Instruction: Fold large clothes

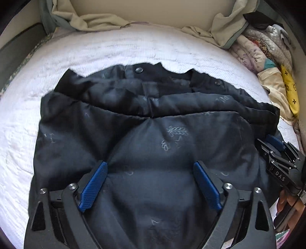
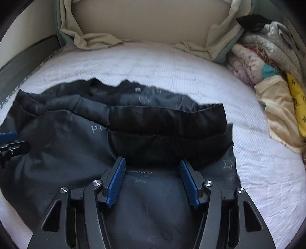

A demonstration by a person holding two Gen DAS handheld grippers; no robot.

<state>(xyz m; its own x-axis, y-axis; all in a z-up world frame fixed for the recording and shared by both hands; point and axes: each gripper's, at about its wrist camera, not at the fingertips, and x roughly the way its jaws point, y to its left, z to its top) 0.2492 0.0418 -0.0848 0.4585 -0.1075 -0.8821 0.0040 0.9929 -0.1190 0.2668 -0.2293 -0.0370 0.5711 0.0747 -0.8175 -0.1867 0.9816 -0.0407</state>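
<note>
A: On the bed's white quilted cover [image 1: 114,53] lies the dark padded jacket [image 1: 153,118], partly folded, with faint leaf and star prints and snap buttons near its far edge.

B: And the left claw [image 1: 151,166]?

A: Its blue pads stand wide apart over the jacket's near part, gripping nothing. The right claw [image 2: 152,163] is spread too, above the jacket's right side, close to a folded-over black band.

B: Does either touch the cloth?

A: Cannot tell; both sit very close to it.

B: Anything else?

A: A pile of folded clothes [image 2: 267,72] is stacked at the bed's right edge, apart from the jacket. Beige sheets [image 1: 91,17] bunch against the headboard [image 2: 149,23].
</note>
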